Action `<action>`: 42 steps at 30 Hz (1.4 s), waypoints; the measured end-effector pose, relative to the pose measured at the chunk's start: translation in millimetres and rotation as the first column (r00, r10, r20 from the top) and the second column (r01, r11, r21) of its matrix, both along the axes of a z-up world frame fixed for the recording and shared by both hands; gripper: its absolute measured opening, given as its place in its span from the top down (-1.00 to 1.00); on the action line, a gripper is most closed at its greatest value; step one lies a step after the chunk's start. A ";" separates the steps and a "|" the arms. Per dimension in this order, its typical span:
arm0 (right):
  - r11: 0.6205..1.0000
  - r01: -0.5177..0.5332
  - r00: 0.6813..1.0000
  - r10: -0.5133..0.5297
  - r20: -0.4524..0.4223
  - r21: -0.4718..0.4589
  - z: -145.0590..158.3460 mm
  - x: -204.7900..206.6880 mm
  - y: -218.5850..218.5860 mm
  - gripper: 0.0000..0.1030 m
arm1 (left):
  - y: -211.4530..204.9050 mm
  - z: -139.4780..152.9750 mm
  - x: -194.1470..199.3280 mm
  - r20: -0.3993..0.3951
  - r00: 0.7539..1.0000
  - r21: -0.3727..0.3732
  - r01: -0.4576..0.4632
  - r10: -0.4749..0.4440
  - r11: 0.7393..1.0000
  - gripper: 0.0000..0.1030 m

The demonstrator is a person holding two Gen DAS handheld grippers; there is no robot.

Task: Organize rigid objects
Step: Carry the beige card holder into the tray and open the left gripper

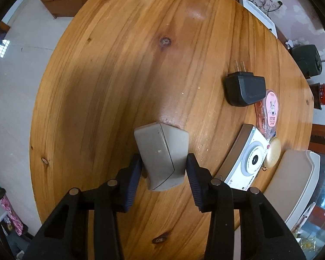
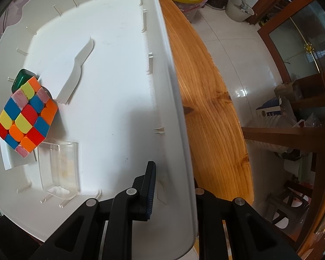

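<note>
Left gripper [image 1: 164, 169]: pointed steeply down at the table, jaws narrowed around a grey box [image 1: 161, 155]. Both blue pads sit at the box's flanks and look to be in contact, so it reads as gripped, though whether the box rests on the wood or is just off it cannot be told.

Right gripper [image 2: 173, 186]: clamped on the side wall of the white bin [image 2: 175, 99], one finger inside, the other hidden behind the rim. It appears to be steadying the bin.

Already stowed, in the bin: a colour cube [image 2: 25, 117], a green case [image 2: 21, 80] partly under it, a clear plastic holder [image 2: 58, 169] and a loose white divider [image 2: 75, 73].

Still out, on the wooden table [image 1: 119, 65]: the grey box; a black plug adapter [image 1: 244, 90]; a pink tape dispenser [image 1: 269, 108] touching the adapter; a white camera box [image 1: 247, 158]; a small round tan compact [image 1: 272, 152] leaning on its corner.

Judged progress: roughly halfway, with five pieces left to bin.

Room for moving: a wide bare stretch of table lies ahead and left of the grey box. The remaining items crowd together at the table's right edge, close to the bin rim [image 1: 301, 179], so picking them singly looks tight. Inside the bin, the right half of the floor is free. The bin's wall stands near the table edge.
</note>
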State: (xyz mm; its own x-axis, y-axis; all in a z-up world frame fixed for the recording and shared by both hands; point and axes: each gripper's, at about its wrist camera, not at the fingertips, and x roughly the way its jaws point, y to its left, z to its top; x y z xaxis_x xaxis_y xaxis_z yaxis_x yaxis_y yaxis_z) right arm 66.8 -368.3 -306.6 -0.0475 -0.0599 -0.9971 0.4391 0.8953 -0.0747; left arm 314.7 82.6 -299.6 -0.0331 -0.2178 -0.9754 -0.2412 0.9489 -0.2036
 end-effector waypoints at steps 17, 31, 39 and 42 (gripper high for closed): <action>0.999 -0.050 0.999 0.050 0.006 -0.004 -1.4 -1.7 7.5 0.64 | -15.6 49.6 -21.8 0.120 0.988 -0.012 0.098 -0.096 0.995 0.13; 0.989 -0.140 0.990 0.138 0.038 0.045 1.8 -1.8 10.4 0.67 | -54.9 133.7 -59.5 0.273 0.951 0.006 0.148 -0.144 0.989 0.13; 0.981 -0.174 0.984 0.171 0.048 0.082 2.0 -1.6 4.8 0.72 | -93.8 163.5 -90.6 0.322 0.923 0.021 0.215 -0.210 0.976 0.13; 0.978 -0.185 0.982 0.180 0.058 0.100 1.4 -2.1 -0.3 0.72 | -110.6 171.6 -100.9 0.341 0.911 0.021 0.239 -0.232 0.971 0.13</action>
